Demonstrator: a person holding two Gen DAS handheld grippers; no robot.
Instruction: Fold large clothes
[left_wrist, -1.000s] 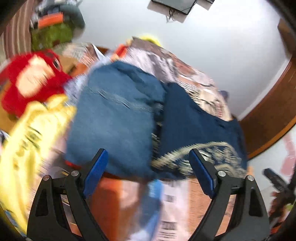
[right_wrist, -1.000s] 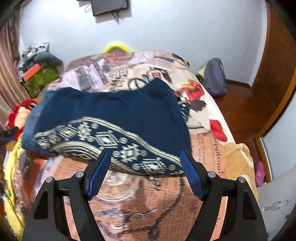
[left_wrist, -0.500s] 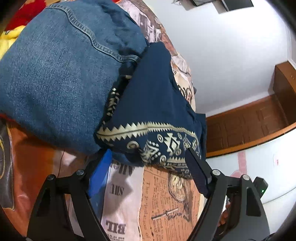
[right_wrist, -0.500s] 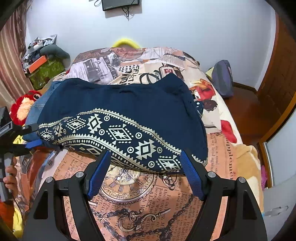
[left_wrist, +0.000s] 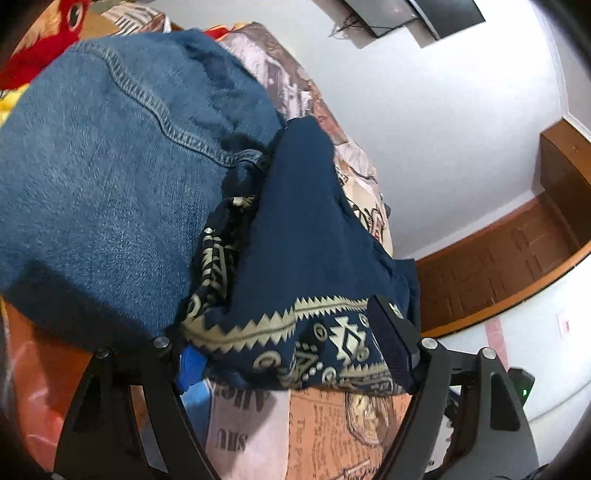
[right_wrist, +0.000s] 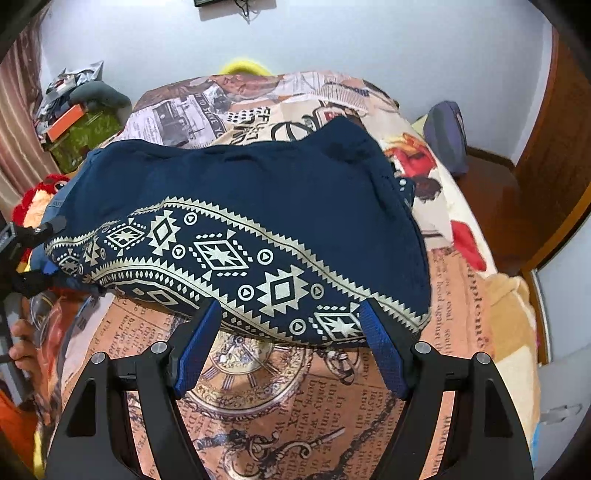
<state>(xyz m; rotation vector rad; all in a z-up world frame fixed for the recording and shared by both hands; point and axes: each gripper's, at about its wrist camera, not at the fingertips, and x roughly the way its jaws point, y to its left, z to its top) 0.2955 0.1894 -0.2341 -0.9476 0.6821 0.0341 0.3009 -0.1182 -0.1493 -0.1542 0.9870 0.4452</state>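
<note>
Now that both grippers have dropped to the navy patterned garment (right_wrist: 258, 221) near hem, left gripper (left_wrist: 295, 354) jaws narrowing around it, right gripper (right_wrist: 288, 347) jaws apart; grasp next.

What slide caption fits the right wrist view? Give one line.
Right gripper, fingers open, poised at the patterned hem of a folded navy garment on a newspaper-print bedspread.

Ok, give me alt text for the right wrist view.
A navy garment with a cream geometric border lies on a newspaper-print bedspread. The right gripper has its jaws open at the garment's near edge.
</note>
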